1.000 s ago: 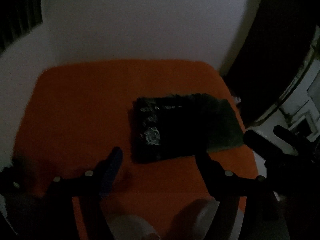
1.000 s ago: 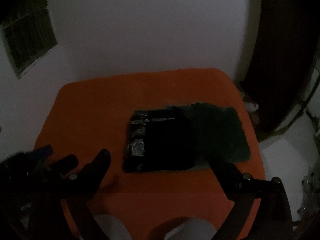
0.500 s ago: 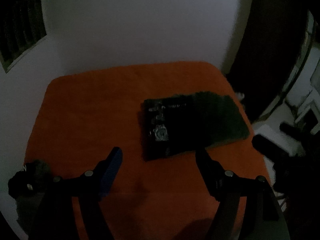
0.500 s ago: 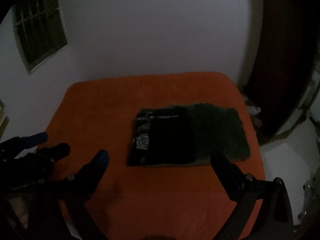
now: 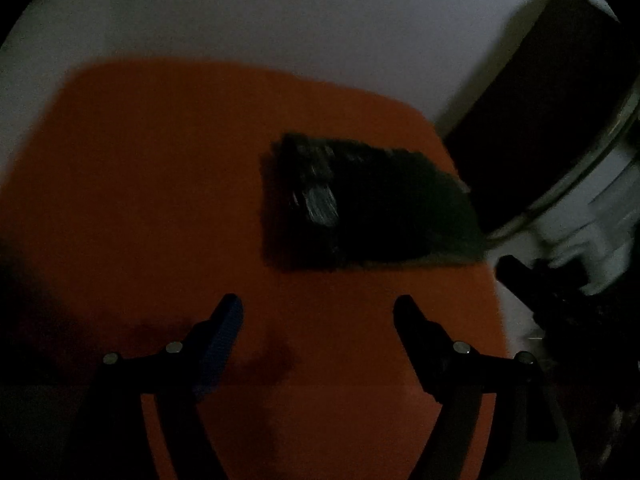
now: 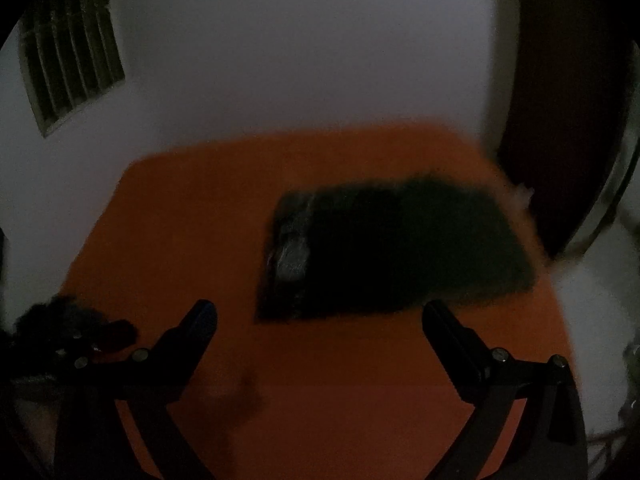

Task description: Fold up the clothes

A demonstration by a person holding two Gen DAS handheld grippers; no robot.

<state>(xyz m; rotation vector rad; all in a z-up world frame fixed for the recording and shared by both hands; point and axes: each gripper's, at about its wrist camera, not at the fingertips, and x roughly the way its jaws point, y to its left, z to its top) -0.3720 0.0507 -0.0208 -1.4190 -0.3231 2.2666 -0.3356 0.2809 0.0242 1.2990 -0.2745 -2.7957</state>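
Folded dark garment [image 5: 372, 208] on the orange table [image 5: 160, 200]
We hold left gripper [image 5: 318, 310] and right gripper [image 6: 320, 314] near it (both jaws apart, empty)

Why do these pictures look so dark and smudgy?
Left wrist view: dim room, the folded dark clothes smeared by motion blur, and edges bent by the fisheye lens. Right wrist view: equally dim, the clothes soft and the orange cover blurred along its far edge.

Left claw [image 5: 318, 306] and right claw [image 6: 320, 312] both angle downward, jaws spread wide, gripping nothing.
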